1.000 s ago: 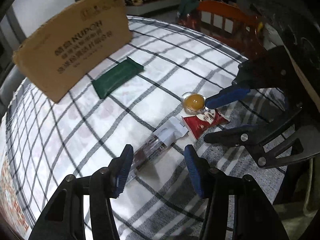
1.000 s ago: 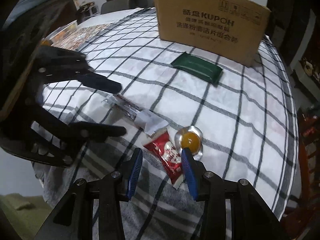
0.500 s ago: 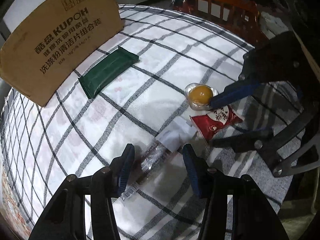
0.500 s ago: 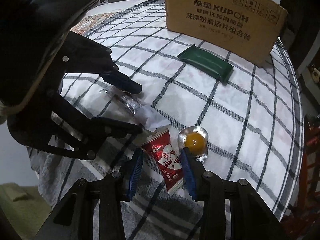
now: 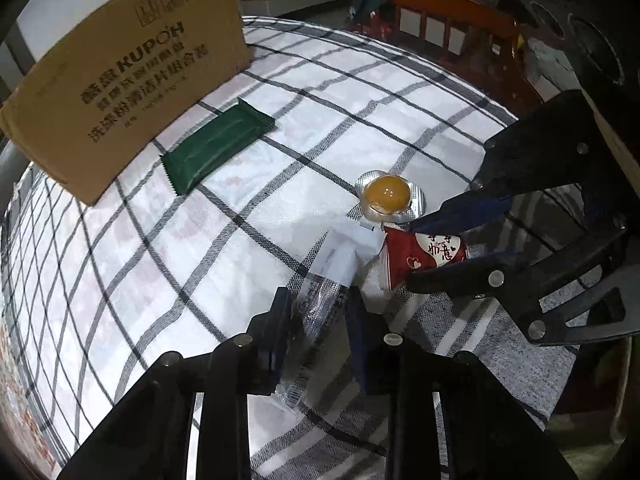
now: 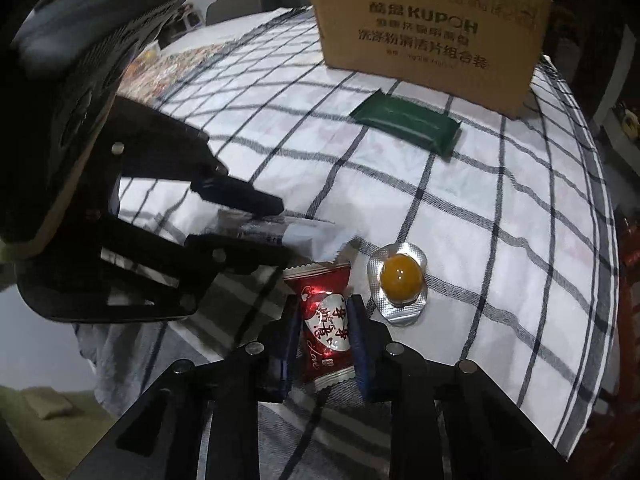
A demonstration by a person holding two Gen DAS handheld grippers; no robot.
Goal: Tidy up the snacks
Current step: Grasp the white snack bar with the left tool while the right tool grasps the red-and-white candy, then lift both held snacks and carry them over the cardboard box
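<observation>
**Both grippers closing on snack packets at the near edge of the table**

Left wrist view: the left gripper (image 5: pixel 320 312) reaches in from the bottom centre, its jaws narrowed and closing around the long clear plastic snack packet with a white end (image 5: pixel 328 280). Both blue pads (image 5: pixel 280 320) stand right at the packet's edges; whether they already press cannot be told. The packet runs from between the pads up toward the frame's middle, flat on the black-and-white checked tablecloth (image 5: pixel 240 208). To the right of centre the right gripper (image 5: pixel 416 250) comes in from the right edge, its two fingers either side of the red foil candy packet with a white heart (image 5: pixel 424 258). Just above that lies the orange jelly in a silver blister cup (image 5: pixel 388 196). In the upper left a flat dark green wrapped bar (image 5: pixel 216 152) lies just before the brown cardboard box with printed lettering (image 5: pixel 120 80).

Right wrist view: the right gripper (image 6: pixel 324 334) enters at the bottom centre, jaws nearly together and closing, the pads against both sides of the red foil candy packet (image 6: pixel 326 320). The orange jelly cup (image 6: pixel 400 282) sits just right of it. At centre left the left gripper (image 6: pixel 280 226) has the clear packet (image 6: pixel 304 232) between its fingers. The green bar (image 6: pixel 406 124) and the cardboard box (image 6: pixel 428 28) stand in the upper right, on the tablecloth (image 6: pixel 500 220)
</observation>
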